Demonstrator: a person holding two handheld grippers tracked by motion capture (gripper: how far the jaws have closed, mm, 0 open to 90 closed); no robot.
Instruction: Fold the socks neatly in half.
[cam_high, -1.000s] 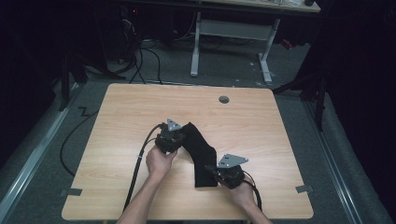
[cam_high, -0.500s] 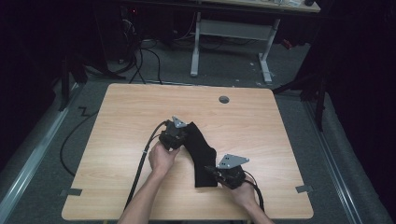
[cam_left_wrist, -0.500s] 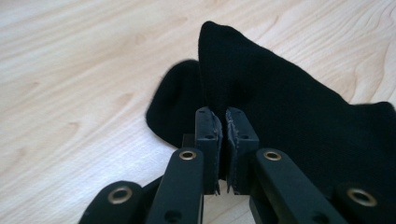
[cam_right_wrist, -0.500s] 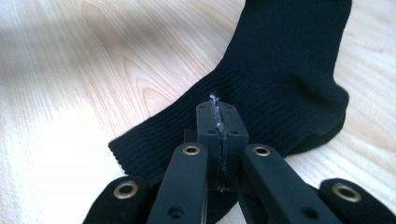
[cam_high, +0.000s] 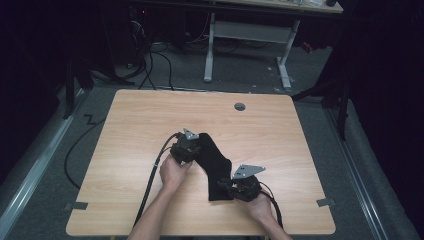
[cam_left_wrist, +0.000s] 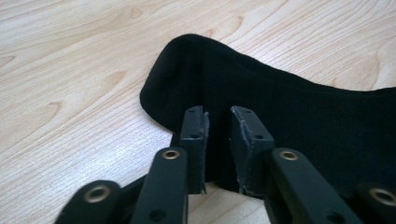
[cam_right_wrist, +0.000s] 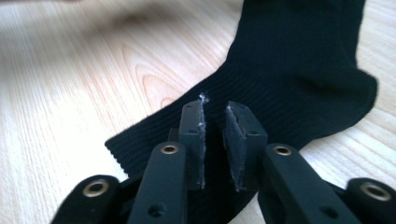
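A black sock (cam_high: 216, 167) lies flat on the wooden table (cam_high: 125, 130), bent at the heel. My left gripper (cam_high: 196, 149) rests at its rounded toe end (cam_left_wrist: 187, 60). The left jaws (cam_left_wrist: 218, 114) have just been opening and stand a little apart over the fabric, with the pads off it. My right gripper (cam_high: 226, 189) sits at the ribbed cuff end (cam_right_wrist: 154, 135). Its jaws (cam_right_wrist: 215, 109) have also just been opening, leaving a narrow gap above the sock (cam_right_wrist: 299, 60), and grip nothing.
A round cable hole (cam_high: 240, 106) sits near the table's far edge. Grey tape marks (cam_high: 76, 205) (cam_high: 325, 202) lie at the front corners. The left gripper's cable (cam_high: 150, 185) trails toward the front edge. White desk legs (cam_high: 210, 50) and floor cables stand beyond.
The left hand has shifted slightly to the right at the sock's toe end. The right hand and the sock look much the same.
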